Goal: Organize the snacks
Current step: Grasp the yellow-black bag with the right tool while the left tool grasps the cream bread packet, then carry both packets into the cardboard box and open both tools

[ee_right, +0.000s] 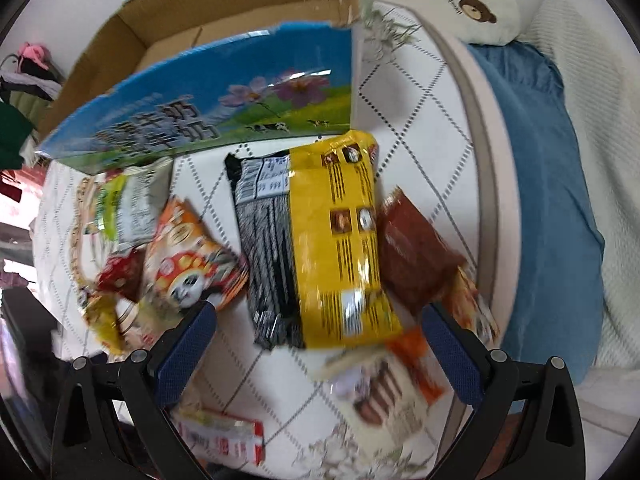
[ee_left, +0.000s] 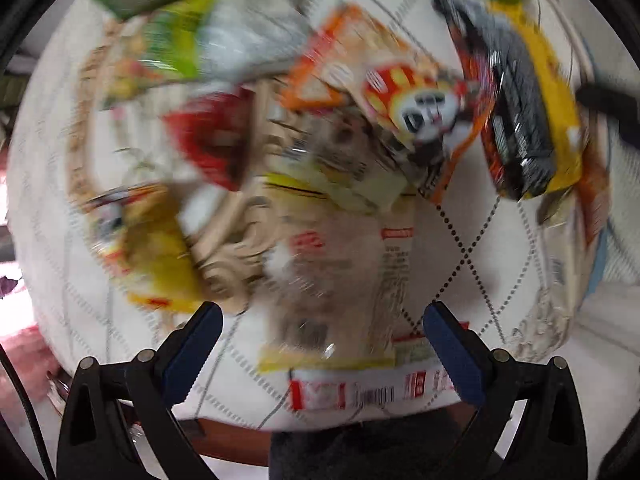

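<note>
Left gripper (ee_left: 322, 332) jaws wide apart, empty, over blurred clear packet (ee_left: 344, 264). Right gripper (ee_right: 318, 338) likewise spread, near yellow packet (ee_right: 340, 240); cardboard box (ee_right: 224, 12) far.

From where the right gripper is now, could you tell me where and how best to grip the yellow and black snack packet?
I would take the yellow and black packet at its near short end, coming straight forward and down with the open right gripper. It lies flat on the quilted cloth, lengthwise away from the gripper, with that crimped end between the fingers.

Motion-blurred snack packets (ee_left: 168, 240) — cardboard box (ee_right: 240, 8) cut off above
</note>
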A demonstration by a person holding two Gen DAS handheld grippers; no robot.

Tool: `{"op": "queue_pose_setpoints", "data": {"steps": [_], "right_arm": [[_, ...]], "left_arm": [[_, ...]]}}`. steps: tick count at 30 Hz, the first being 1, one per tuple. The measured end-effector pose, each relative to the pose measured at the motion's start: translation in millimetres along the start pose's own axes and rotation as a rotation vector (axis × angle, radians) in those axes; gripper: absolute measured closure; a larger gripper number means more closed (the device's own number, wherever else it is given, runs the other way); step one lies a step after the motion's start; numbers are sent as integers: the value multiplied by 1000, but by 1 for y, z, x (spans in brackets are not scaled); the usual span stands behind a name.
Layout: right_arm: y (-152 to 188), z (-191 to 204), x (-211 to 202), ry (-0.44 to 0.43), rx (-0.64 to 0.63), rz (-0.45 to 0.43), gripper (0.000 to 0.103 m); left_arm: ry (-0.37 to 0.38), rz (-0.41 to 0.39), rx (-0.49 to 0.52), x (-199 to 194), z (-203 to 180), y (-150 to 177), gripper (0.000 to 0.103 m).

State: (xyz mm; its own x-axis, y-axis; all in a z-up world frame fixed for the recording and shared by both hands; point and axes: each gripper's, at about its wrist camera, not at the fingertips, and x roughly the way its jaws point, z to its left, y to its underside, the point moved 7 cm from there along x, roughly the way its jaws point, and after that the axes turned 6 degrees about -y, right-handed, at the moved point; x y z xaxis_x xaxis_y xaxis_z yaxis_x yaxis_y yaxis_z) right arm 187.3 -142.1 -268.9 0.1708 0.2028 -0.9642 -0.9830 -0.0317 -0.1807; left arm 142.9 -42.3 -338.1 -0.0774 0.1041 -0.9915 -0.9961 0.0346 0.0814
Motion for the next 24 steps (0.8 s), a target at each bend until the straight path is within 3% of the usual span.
{"op": "queue_pose_setpoints", "data": {"steps": [3,7,11,14,24], "right_arm": [[-15,4,22,6,-20,31,0],[-26,5,56,31,-35,108,0],[-20,2,80,23,10,175,7],[-15,9,80,49,9,163,15],[45,47,86,12,-23,266,16]], "left_arm": [[-12,9,9,16,-6,-1,33],[1,-6,-53,15,10,3,46],[11,-13,-139,12,34,10,47],[15,-15,-176,14,44,13,47],[72,-24,-195,27,55,10,47]]}}
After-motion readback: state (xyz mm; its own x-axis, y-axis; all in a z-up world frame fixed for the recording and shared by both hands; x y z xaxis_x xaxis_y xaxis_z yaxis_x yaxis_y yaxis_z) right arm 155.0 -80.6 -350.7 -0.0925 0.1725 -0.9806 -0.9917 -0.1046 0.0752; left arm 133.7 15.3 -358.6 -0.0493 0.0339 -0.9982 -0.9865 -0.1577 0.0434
